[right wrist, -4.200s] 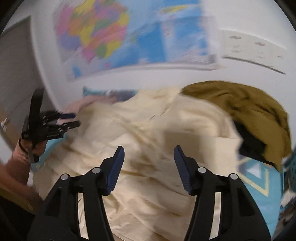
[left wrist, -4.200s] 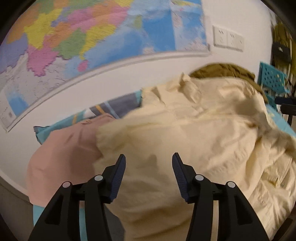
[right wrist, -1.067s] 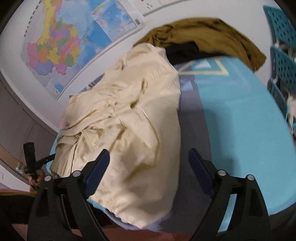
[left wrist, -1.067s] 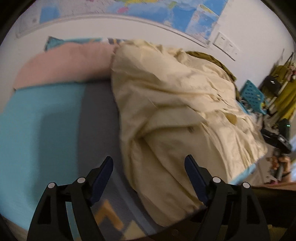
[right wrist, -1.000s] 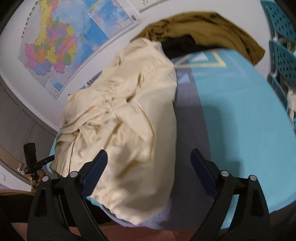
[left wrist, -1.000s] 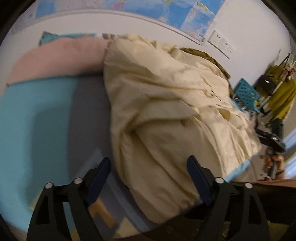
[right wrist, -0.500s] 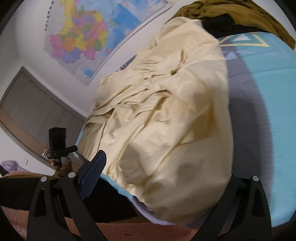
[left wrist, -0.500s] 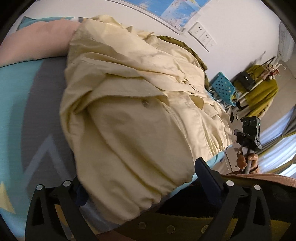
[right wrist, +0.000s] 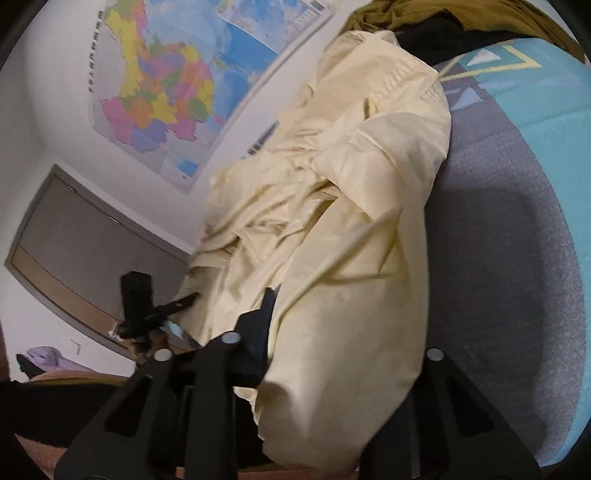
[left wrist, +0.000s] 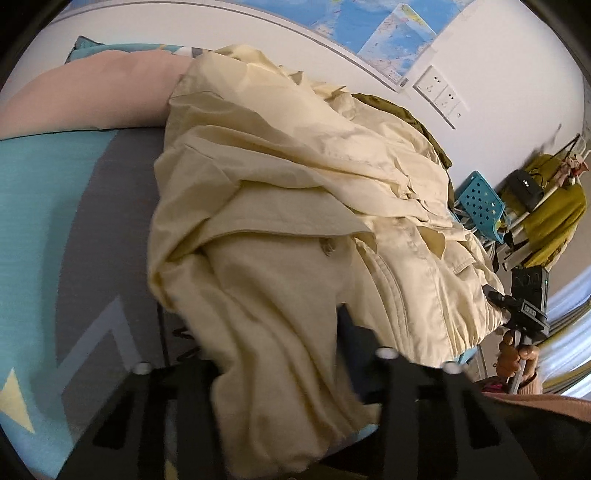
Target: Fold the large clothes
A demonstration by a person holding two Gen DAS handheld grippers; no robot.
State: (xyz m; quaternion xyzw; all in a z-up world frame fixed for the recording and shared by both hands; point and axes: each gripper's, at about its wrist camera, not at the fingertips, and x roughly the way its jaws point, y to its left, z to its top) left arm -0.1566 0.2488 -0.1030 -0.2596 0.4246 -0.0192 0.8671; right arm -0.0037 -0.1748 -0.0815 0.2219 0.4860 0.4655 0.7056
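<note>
I have one cream jacket (left wrist: pixel 295 192) heaped in front of me on the one turquoise-and-grey bed cover (left wrist: pixel 48 206), and both my grippers are into its near hem. My left gripper (left wrist: pixel 269 354) has just been closing, and its two fingers now pinch a thick fold of the cream cloth that spills down between them and hides the pads. My right gripper (right wrist: pixel 343 343) has also just been closing; I can see one dark blue pad (right wrist: pixel 264 325) pressed against the left side of the bunched hem, while the other finger is buried under the fabric. Beyond my left fingers lies one pink garment (left wrist: pixel 88 99); beyond my right fingers, past the jacket's far end, sits one olive garment (right wrist: pixel 461 14). Two maps (right wrist: pixel 173 85) hang on the wall behind.
</note>
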